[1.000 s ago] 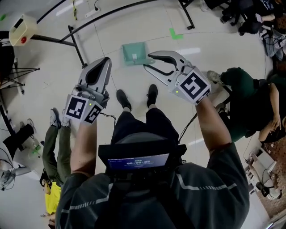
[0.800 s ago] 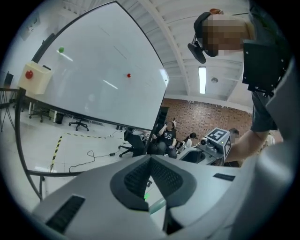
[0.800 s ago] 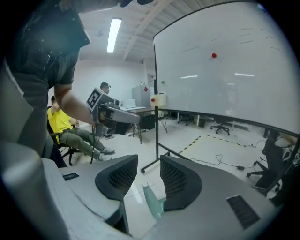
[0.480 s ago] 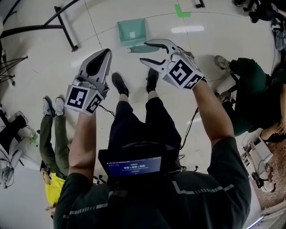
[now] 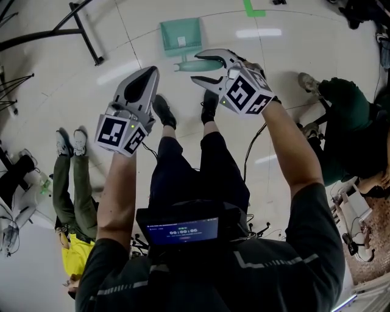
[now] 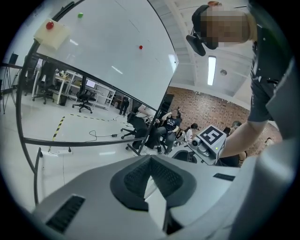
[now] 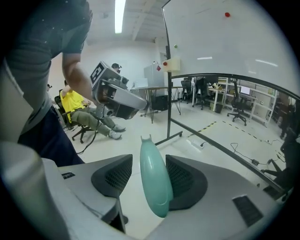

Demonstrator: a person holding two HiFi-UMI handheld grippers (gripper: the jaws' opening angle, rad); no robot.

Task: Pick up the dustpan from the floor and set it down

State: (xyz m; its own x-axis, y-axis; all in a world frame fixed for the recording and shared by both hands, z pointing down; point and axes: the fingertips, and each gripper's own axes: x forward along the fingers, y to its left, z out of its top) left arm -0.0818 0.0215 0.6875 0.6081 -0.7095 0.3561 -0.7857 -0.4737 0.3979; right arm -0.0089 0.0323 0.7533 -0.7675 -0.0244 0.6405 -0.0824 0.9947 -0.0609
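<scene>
The pale-green plastic dustpan (image 5: 181,35) lies on the white floor (image 5: 122,67), on the far side. My left tool (image 5: 148,74) is closed and empty. My right tool (image 5: 196,66), jaws wide and just opened further, straddles the dustpan's handle (image 7: 154,183).

The right gripper (image 5: 198,66) is held out over the pale floor (image 5: 292,36), its 2 jaws spread wide. They have just been opening, and the handle (image 5: 210,63) of the green dustpan (image 5: 181,35) lies between them. The dustpan's pan end points away from the person. The left gripper (image 5: 149,74) hangs beside it, jaws together and empty, near the person's 2 black shoes (image 5: 163,111). A green tape mark (image 5: 254,8) lies beyond the dustpan. 2 seated people flank the scene: one (image 5: 73,183) at the left, one (image 5: 344,103) at the right.
</scene>
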